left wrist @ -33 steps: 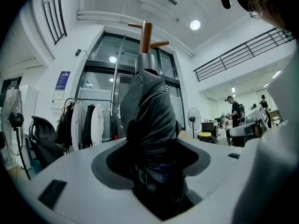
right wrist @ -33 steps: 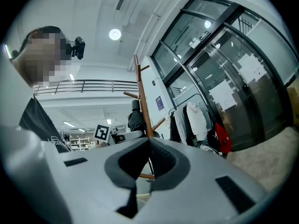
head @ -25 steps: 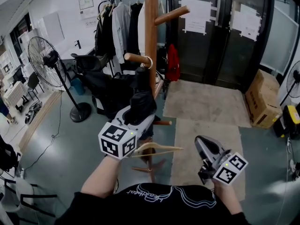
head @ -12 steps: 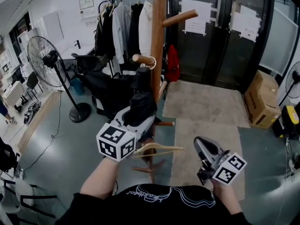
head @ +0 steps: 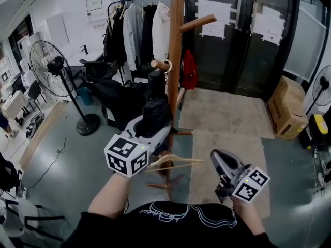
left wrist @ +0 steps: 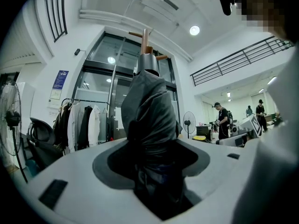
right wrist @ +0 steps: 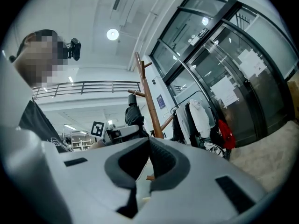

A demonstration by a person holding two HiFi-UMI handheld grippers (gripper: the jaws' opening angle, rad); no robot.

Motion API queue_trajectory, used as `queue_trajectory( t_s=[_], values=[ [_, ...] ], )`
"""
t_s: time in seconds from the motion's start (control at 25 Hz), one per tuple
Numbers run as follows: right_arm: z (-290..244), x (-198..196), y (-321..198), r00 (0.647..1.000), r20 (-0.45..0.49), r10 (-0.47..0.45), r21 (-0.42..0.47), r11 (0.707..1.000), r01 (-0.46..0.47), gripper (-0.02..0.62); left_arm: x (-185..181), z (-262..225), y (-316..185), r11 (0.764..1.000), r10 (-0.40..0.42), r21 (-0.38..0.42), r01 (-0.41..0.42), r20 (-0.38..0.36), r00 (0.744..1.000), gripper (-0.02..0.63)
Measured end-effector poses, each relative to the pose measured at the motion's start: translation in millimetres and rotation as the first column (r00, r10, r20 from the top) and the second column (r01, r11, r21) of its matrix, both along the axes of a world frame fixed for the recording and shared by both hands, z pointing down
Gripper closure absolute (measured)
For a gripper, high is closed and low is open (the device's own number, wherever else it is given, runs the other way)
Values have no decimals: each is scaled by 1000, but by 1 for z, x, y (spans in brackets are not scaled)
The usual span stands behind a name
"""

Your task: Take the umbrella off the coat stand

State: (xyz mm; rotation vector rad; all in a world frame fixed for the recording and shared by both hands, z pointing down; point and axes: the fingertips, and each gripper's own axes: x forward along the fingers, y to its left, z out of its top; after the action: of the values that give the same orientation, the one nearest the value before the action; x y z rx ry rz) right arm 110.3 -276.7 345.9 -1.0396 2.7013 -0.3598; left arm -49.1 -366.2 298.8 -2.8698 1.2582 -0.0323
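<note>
Coat stand [head: 176, 61], one; folded umbrella [head: 156, 87], one; grippers, two: left gripper [head: 151, 130], right gripper [head: 217, 156]; wooden hanger [head: 173, 163], one; pedestal fans [head: 50, 66] [head: 324, 84], two; cardboard box [head: 287, 110], one; floor mats [head: 222, 112] [head: 227, 154], two.

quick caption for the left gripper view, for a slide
Left gripper clamped on the folded black umbrella, wooden coat stand rising just behind it.

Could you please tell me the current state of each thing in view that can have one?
umbrella: folded, its strap apparently looped over a peg, clamped low down by the left gripper.
left gripper: shut on the umbrella.
right gripper: shut, nothing between its jaws.
coat stand: upright.
floor fan: upright; whether it is running cannot be told.
glass doors: closed.
</note>
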Motion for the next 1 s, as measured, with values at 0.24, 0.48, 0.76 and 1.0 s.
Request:
queue_trajectory(
  t_s=[0.24,0.48,0.76,1.0],
  values=[
    [-7,-13,11,1000,4,8,2,1000,-8,592,-4,-12,14,1000,27,9,-27,7,1000,367],
    [-10,-29,20,1000,0,11,-4,1000,-11,592,-13,-19,21,999,40,20,-40,13,999,367],
    [-21,-37,30,999,-1,50,8,999,-50,592,-24,-32,39,997,58,50,-59,21,998,367],
    [-11,-52,40,998,-13,56,-19,998,-56,595,-36,-32,68,992,118,46,-117,-17,993,367]
  ],
)
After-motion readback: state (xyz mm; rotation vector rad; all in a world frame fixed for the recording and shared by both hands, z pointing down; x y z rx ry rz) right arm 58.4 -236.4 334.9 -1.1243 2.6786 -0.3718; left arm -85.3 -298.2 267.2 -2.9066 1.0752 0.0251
